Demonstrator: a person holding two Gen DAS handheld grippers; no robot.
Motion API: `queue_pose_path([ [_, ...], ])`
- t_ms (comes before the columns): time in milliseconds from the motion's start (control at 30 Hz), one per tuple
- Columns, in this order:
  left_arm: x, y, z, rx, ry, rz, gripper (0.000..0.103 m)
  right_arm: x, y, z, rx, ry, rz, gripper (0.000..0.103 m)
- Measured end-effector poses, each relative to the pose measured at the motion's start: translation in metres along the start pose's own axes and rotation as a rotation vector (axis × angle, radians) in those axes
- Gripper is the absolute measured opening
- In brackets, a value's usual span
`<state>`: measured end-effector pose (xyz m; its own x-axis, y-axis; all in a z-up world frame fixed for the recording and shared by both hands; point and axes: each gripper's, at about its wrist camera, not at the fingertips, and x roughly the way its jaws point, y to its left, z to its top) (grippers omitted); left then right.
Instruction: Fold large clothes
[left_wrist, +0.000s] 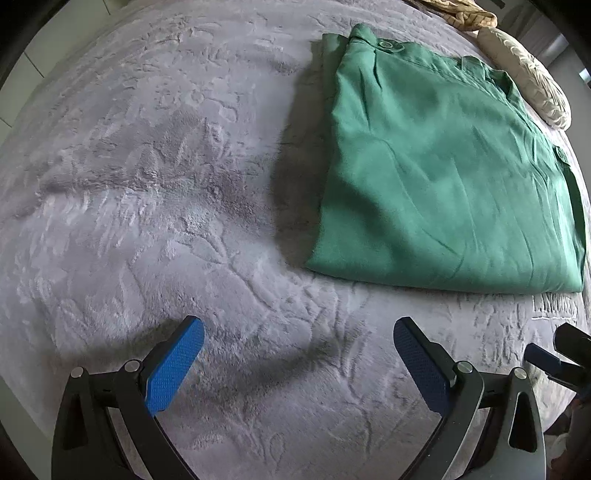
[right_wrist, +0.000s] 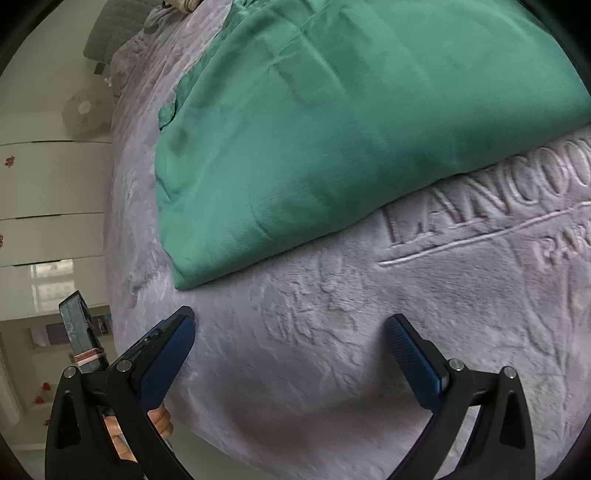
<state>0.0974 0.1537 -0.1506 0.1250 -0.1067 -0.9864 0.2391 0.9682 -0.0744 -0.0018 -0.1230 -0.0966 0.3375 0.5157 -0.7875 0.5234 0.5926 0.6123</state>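
At upper right, the green garment (left_wrist: 443, 177) lies folded on the bed (left_wrist: 147, 184); both grippers, left gripper (left_wrist: 298, 354) and right gripper (right_wrist: 291, 350), are held clear, jaws wide and empty, seemingly because folding looks finished.

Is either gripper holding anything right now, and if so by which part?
Nothing is held. The left gripper and right gripper are both open over the grey plush blanket, apart from the folded green garment.
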Motion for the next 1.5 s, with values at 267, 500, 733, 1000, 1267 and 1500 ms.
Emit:
queue_pose_path([
  [267,-0.001,0.027,0.023,-0.06,-0.072,-0.102,0.103,0.033,0.013,0.016,0.079,0.02,0.261,0.103],
  [500,0.011,0.04,0.046,-0.112,-0.073,-0.231,0.103,0.071,0.026,0.034,0.112,-0.002,0.412,0.103],
  [733,0.01,0.032,0.065,-0.164,-0.071,-0.419,0.103,0.089,0.031,0.05,0.223,-0.029,0.509,0.098],
  [1000,0.036,0.025,0.105,-0.193,0.048,-0.743,0.103,0.078,0.034,0.062,0.212,-0.012,0.615,0.01],
  [1267,0.052,-0.015,0.148,-0.16,0.141,-0.953,0.103,0.05,0.057,0.073,0.062,-0.027,0.596,0.01],
  [1500,0.058,-0.06,0.151,0.01,0.129,-0.608,0.029,0.059,0.047,0.054,-0.043,0.095,0.406,0.017],
])
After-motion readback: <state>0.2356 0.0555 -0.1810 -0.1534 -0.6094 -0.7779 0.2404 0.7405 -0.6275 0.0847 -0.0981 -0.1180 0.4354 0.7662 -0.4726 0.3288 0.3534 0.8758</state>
